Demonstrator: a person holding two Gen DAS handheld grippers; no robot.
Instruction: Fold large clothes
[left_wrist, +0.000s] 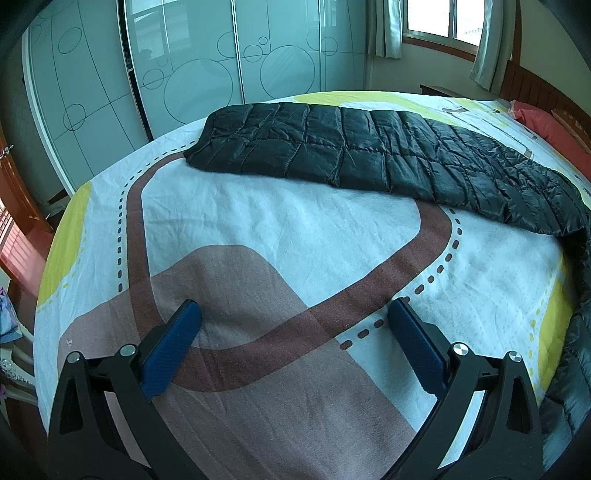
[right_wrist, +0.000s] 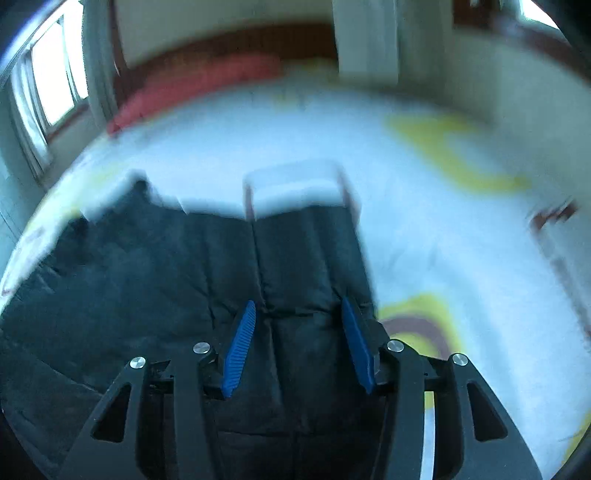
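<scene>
Black quilted puffer coat (left_wrist: 369, 158) is lying stretched across the patterned bedsheet (left_wrist: 295, 240); your left gripper (left_wrist: 293, 314) is hovering wide open and empty, while your right gripper (right_wrist: 298, 314) is straddling padding half-open; I'd be pinching one seam edge squarely

In the right wrist view we see everything smeared by blur: the black quilted jacket (right_wrist: 140, 266) has soft edges, so we cannot tell whether the right gripper (right_wrist: 299, 314) touches it. In the left wrist view the jacket (left_wrist: 369, 155) runs off the right edge.
</scene>
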